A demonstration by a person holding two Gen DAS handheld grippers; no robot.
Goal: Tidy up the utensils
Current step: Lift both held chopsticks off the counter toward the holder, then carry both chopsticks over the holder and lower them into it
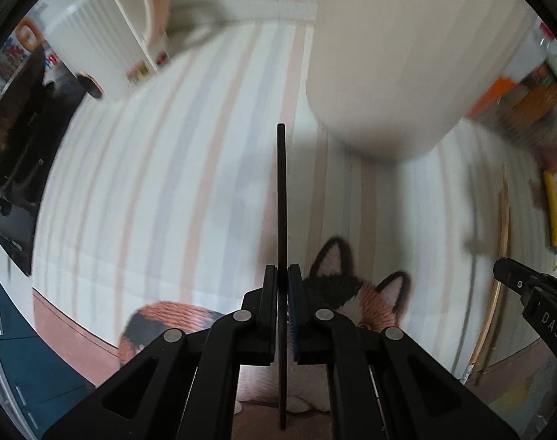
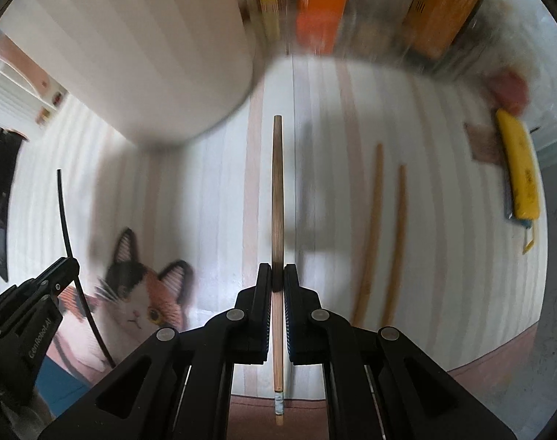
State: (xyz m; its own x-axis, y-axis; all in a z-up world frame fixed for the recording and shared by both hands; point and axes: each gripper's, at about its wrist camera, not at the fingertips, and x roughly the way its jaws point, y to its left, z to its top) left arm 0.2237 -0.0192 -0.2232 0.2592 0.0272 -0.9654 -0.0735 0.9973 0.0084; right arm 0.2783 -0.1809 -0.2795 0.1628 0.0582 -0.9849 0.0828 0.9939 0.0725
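Note:
My left gripper (image 1: pixel 282 278) is shut on a thin black chopstick (image 1: pixel 281 198) that points away along its fingers, above the striped mat (image 1: pixel 161 183). In the right wrist view my right gripper (image 2: pixel 277 278) is shut on a brown wooden chopstick (image 2: pixel 277 190), held the same way. A tall white cylindrical holder (image 1: pixel 384 55) stands on the mat just beyond both chopstick tips and shows as the white holder (image 2: pixel 139 55) at upper left. Two more wooden chopsticks (image 2: pixel 384 234) lie on the mat right of my right gripper. The black chopstick (image 2: pixel 67 242) and left gripper (image 2: pixel 67 266) appear at the left edge.
The mat (image 2: pixel 212 190) carries a cat picture (image 2: pixel 139 289). A yellow tool (image 2: pixel 518 168) lies at the mat's right edge. Orange boxes (image 2: pixel 326 3) stand behind it. A white dish rack (image 1: pixel 106 22) sits at the far left, next to a dark stove surface (image 1: pixel 18 154).

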